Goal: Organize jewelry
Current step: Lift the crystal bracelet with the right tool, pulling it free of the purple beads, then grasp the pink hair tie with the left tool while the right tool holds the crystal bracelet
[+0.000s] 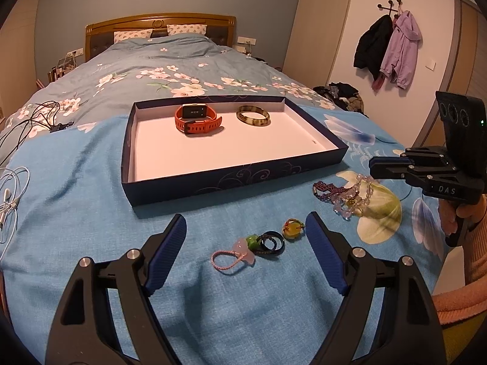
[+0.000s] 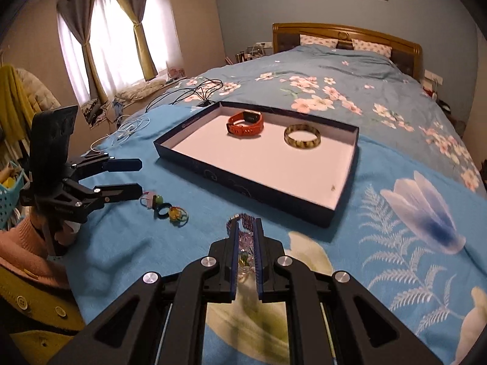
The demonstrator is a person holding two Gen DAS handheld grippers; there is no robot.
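Observation:
A dark blue tray [image 1: 237, 176] [image 2: 243, 188] with a white floor lies on the bed. It holds an orange smartwatch [image 1: 197, 118] [image 2: 246, 124] and a mottled bangle [image 1: 253, 116] [image 2: 302, 137]. My left gripper [image 1: 246, 228] [image 2: 140, 175] is open just above several small charms and rings [image 1: 261, 243] [image 2: 166, 208] on the blue cover. My right gripper [image 2: 246, 228] [image 1: 373, 167] has its jaws nearly closed, hovering over a pile of purple and clear bead bracelets [image 1: 344, 193] [image 2: 245, 237]. It holds nothing that I can see.
White earphone cables [image 1: 12, 194] [image 2: 127, 127] and black cables [image 1: 39, 118] [image 2: 194, 91] lie on the bed's left side. Jackets [image 1: 392, 48] hang on the right wall. A window with curtains [image 2: 112, 30] is far left.

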